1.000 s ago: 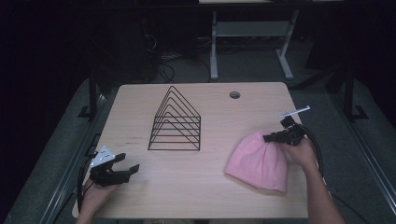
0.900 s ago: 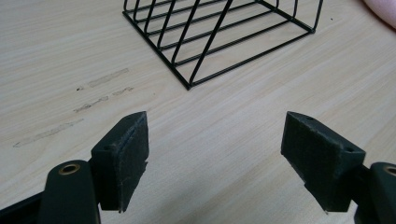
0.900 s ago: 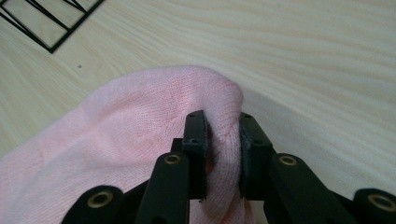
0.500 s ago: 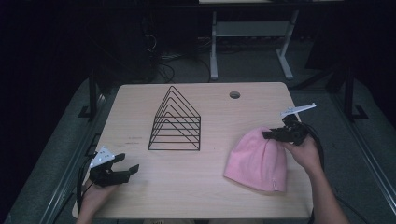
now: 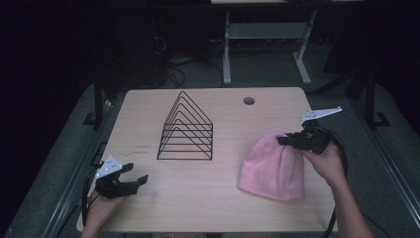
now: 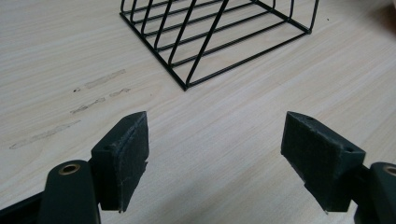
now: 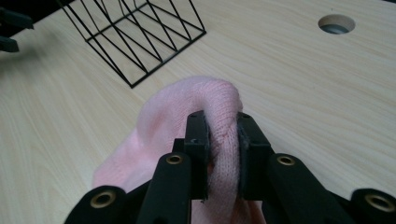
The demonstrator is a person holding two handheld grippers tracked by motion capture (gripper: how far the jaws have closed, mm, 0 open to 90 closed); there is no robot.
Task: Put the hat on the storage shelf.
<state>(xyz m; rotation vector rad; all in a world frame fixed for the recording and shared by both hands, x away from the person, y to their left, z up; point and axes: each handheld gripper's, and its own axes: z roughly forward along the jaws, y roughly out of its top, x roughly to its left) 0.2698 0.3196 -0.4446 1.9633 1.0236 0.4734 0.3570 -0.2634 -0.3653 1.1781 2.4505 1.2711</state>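
A pink knit hat (image 5: pixel 273 166) lies on the right part of the wooden table (image 5: pixel 208 208). My right gripper (image 5: pixel 283 140) is shut on the hat's top edge and lifts that part off the table. In the right gripper view a fold of the pink hat (image 7: pixel 196 105) is pinched between the two pads, where the right gripper (image 7: pixel 223 140) closes on it. My left gripper (image 5: pixel 137 174) rests near the table's front left corner, open, nothing between its fingers. In the left gripper view the left gripper (image 6: pixel 215 140) faces bare wood.
A black wire rack (image 5: pixel 187 129) shaped like a triangle stands mid-table, its corner close ahead as the wire rack (image 6: pixel 219 37) in the left gripper view. A round cable hole (image 5: pixel 249 100) sits at the back right. A white desk frame (image 5: pixel 262 34) stands behind the table.
My right gripper has risen with the hat's edge, pulling the pink fabric up and stretching it. The left gripper has stayed where it was.
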